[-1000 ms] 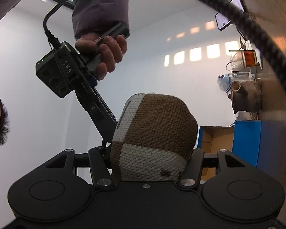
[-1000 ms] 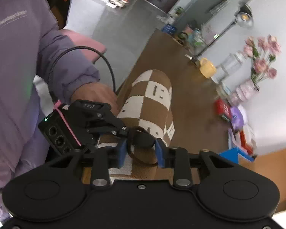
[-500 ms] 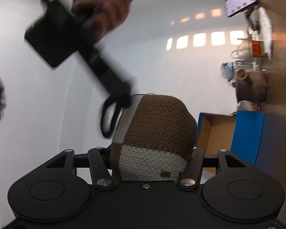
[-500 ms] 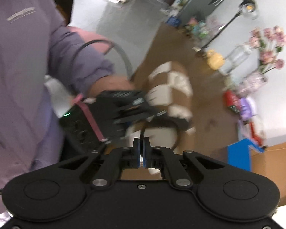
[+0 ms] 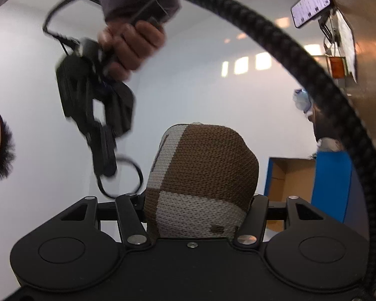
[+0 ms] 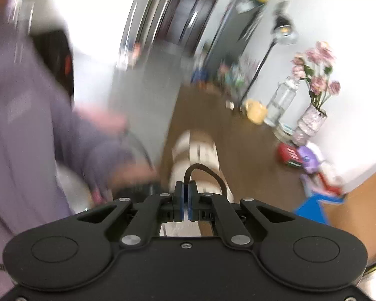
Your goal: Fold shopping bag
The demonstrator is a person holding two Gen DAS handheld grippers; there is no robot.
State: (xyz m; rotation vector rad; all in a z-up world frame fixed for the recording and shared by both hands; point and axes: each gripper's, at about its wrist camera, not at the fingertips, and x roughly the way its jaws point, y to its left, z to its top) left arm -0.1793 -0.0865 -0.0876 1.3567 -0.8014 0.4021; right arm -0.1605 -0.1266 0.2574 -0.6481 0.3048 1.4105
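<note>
The shopping bag (image 5: 203,175) is a brown and cream chequered knit, rolled into a thick bundle. My left gripper (image 5: 194,200) is shut on the near end of the roll, one finger pressing on each side. In the left wrist view my right gripper (image 5: 105,170) hangs at the upper left in a person's hand (image 5: 130,47), with the bag's dark strap (image 5: 137,175) looping from its tips. In the blurred right wrist view my right gripper (image 6: 185,185) is shut on that strap (image 6: 213,173), and the roll (image 6: 203,148) lies just beyond it over the brown table (image 6: 200,110).
A blue cardboard box (image 5: 331,183) stands open at the right, and a phone on a stand (image 5: 310,5) sits above it. A braided cable (image 5: 288,50) arcs across the view. A flower vase (image 6: 313,118), a glass bottle (image 6: 280,102) and a yellow object (image 6: 255,110) line the table's far side.
My right gripper stood open around the strap at the roll's end, then shut on it and drew up and away, pulling the loop out. The left gripper kept its hold.
</note>
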